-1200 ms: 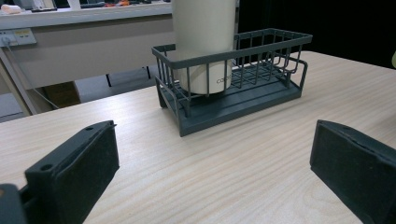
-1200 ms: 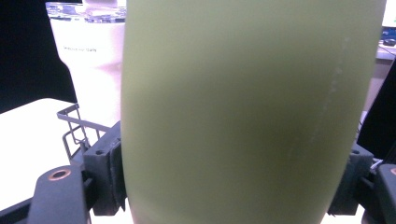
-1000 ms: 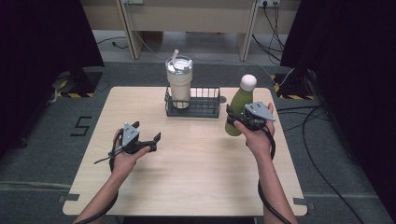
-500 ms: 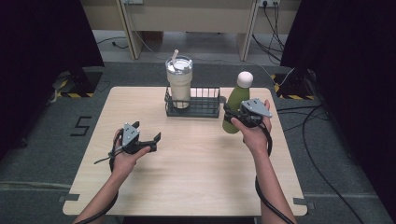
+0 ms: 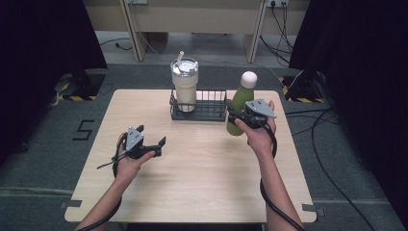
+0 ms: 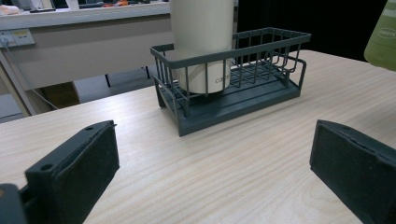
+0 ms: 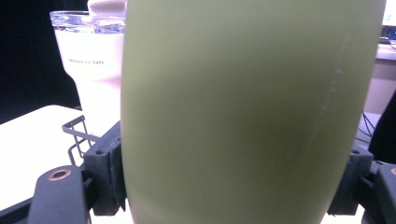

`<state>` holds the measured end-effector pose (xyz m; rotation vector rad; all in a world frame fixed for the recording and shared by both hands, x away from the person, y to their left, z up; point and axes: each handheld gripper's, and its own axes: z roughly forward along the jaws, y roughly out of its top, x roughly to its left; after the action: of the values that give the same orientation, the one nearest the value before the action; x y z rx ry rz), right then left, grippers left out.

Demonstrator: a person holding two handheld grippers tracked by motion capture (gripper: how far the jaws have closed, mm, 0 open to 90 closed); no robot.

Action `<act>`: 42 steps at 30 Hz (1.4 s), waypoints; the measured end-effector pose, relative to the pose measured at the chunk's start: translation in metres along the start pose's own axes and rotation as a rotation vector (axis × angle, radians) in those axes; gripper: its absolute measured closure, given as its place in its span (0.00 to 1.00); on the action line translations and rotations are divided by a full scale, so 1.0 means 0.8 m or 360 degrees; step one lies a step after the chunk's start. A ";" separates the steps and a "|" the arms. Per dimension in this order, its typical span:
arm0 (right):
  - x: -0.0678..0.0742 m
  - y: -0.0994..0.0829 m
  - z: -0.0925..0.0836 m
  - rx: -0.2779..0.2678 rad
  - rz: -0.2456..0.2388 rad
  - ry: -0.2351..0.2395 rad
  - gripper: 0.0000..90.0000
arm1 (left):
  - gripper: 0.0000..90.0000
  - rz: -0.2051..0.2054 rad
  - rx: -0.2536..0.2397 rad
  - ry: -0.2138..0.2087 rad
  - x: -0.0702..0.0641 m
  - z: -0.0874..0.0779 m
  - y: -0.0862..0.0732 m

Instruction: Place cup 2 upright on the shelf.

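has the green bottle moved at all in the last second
Yes. The green bottle, clamped in the right gripper, has shifted left toward the wire basket, closing the gap to the basket's right end in the high view.

cream tumbler [image 5: 184, 86] w/ straw upright in left end of dark wire rack [image 5: 211, 113], far middle of wooden surface [image 5: 202, 178]

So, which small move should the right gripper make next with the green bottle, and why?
Probably carry it a little further left, over the wire basket's free half. The right gripper is shut on the green bottle, upright beside the wire basket; the cream tumbler fills the left half.
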<state>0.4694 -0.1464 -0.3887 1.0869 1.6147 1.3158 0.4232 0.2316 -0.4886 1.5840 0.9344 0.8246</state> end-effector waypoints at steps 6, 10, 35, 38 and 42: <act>0.001 0.003 0.004 -0.0001 0.0001 0.0004 0.23 | 0.01 -0.0004 0.0001 0.0002 0.000 0.000 0.000; 0.003 0.006 0.008 -0.0007 0.0000 0.0007 0.23 | 0.01 -0.0004 0.0000 0.0002 0.000 0.000 0.000; 0.009 0.019 0.025 -0.0009 0.0005 0.0014 0.23 | 0.01 -0.0008 -0.0002 0.0005 0.001 -0.001 0.000; 0.010 0.021 0.027 -0.0010 0.0004 0.0016 0.23 | 0.01 -0.0009 -0.0004 0.0005 0.001 -0.001 0.000; 0.011 0.023 0.030 -0.0010 0.0004 0.0019 0.23 | 0.01 -0.0011 -0.0006 0.0008 0.002 -0.002 0.001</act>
<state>0.4916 -0.1286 -0.3753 1.0795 1.6172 1.3307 0.4224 0.2335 -0.4875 1.5750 0.9410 0.8256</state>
